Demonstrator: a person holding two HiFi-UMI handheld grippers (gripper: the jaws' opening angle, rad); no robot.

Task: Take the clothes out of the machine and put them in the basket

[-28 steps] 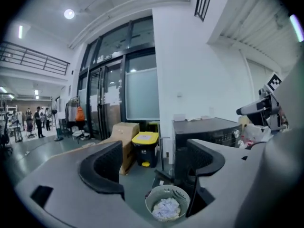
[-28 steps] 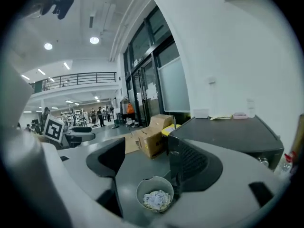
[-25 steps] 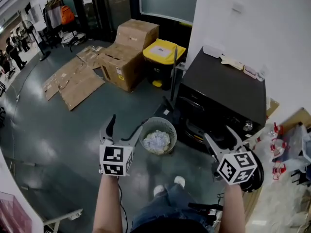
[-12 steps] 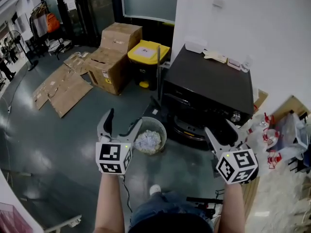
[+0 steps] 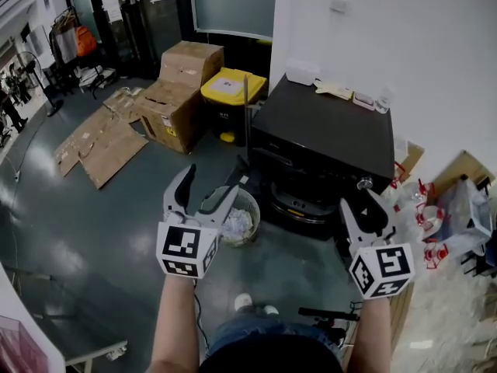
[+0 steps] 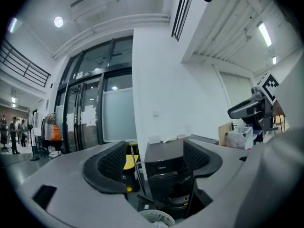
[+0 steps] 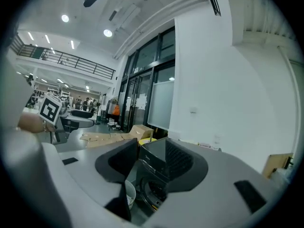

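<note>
- Pale heap of clothes [image 5: 235,225] lies in the basket [image 5: 250,202], frame centre. The drum of the machine [image 5: 326,130] is too dark to show any remainder.
- Left tongs [image 5: 206,195] and right tongs [image 5: 359,212]: jaws apart, just been closing, nothing between.
- The clothes lie just right of the left tongs and well left of the right tongs.

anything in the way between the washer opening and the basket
Nothing visible does. The basket stands close beside the machine, by its front opening, with only bare floor between them.
</note>
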